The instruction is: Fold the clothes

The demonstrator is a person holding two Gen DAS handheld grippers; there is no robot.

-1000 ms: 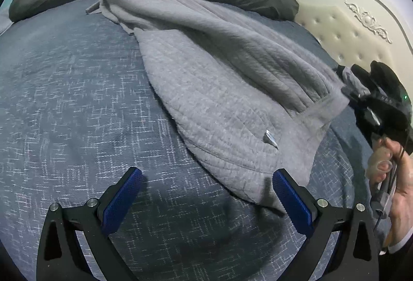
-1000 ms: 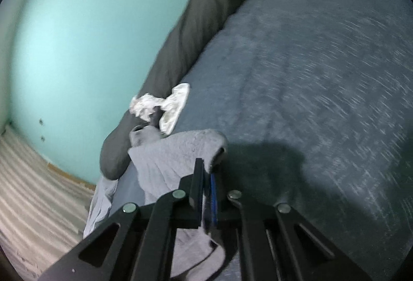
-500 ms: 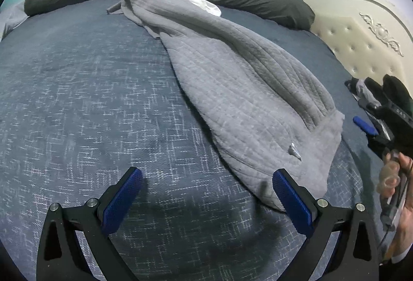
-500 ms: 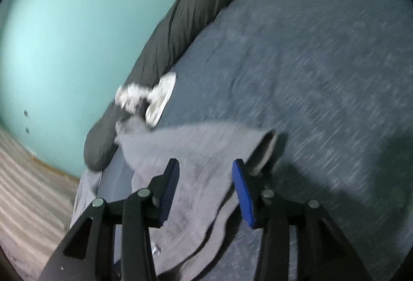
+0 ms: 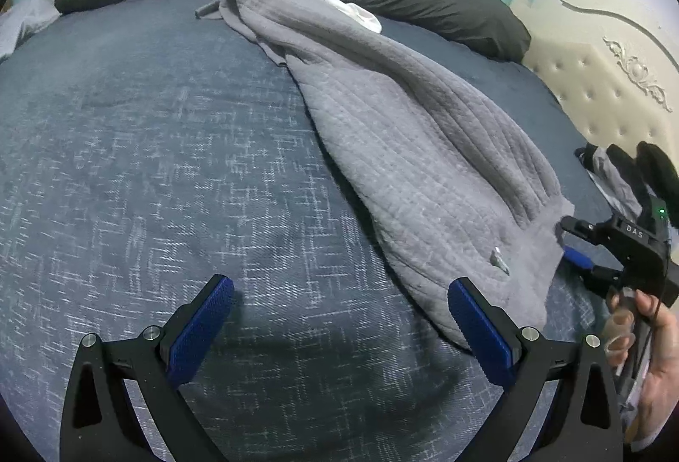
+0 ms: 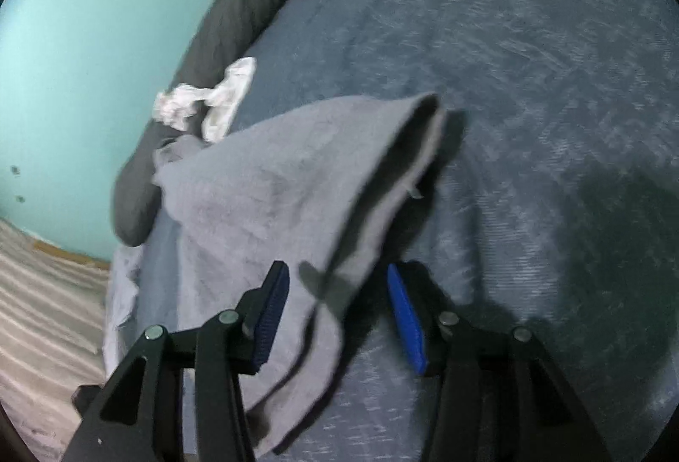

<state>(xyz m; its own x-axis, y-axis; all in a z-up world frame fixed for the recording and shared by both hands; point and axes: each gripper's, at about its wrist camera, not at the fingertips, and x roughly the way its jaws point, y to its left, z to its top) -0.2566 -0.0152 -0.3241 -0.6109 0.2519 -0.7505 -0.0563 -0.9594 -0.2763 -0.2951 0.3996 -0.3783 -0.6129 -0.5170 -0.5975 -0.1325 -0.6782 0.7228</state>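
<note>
Two sets of jaws parted, left gripper (image 5: 339,317) empty, right gripper (image 6: 337,309) just released around grey garment (image 5: 424,147) sprawled toward bed (image 5: 148,164) edge near headboard; risks bunching if regrasped through doubled layers.

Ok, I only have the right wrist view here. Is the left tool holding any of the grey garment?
Observer: No. The left tool is open and empty over bare bedspread, beside the near edge of the grey garment.
Operator: Where does my right tool sit from that side?
Observer: The right tool is at the garment's right corner. Its jaws have just been opening, and cloth lies between them, ungripped.
Operator: Anything beyond it?
Observer: A dark pile of clothes lies by the cream headboard.
</note>
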